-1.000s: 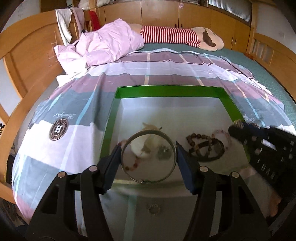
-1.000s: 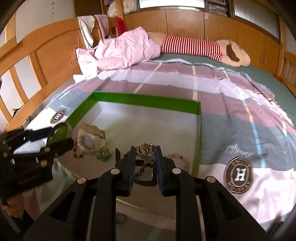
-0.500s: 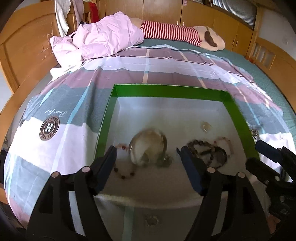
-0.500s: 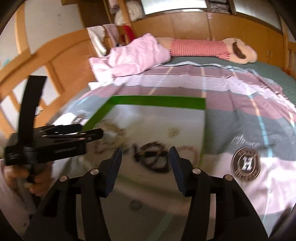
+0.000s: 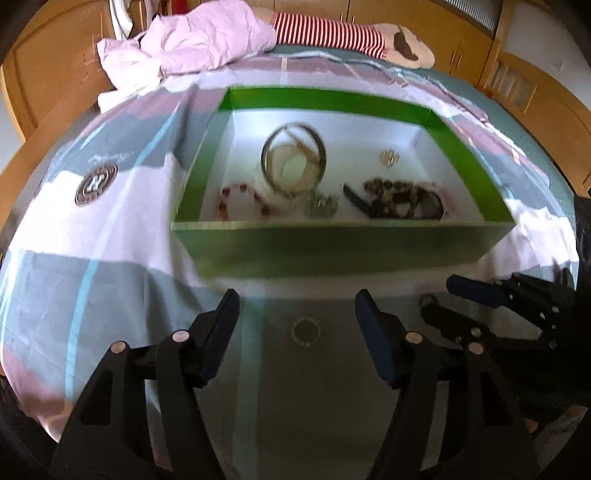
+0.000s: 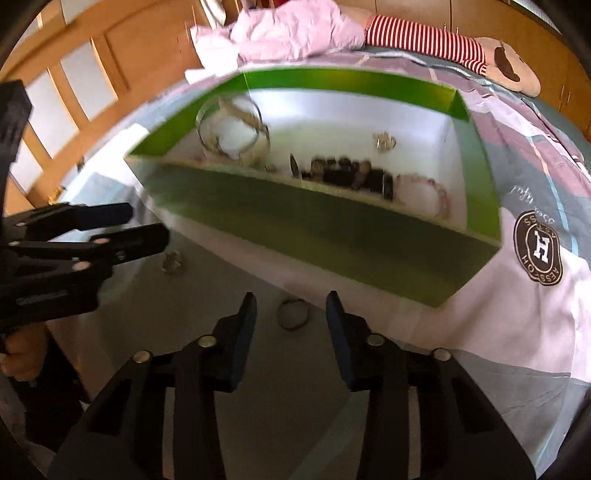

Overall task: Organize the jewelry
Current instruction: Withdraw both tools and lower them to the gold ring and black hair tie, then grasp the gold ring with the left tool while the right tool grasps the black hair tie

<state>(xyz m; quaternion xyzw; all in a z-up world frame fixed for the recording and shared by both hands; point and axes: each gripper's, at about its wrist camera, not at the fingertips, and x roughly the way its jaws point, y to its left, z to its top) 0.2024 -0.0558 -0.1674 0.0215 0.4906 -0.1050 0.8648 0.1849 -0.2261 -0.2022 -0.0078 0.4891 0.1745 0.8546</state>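
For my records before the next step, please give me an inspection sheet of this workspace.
Surface: bedsheet, striped, with a round logo.
Job's things: green box holds a bangle, red beads, dark beads, pink beads and a brooch. A ring and a small piece lie outside, in front.
Clutter: pink quilt, striped plush.
Grippers: left gripper and right gripper both open, empty, in front of the box.
Cables: nothing seen.
Surroundings: wooden bed frame, cupboards.
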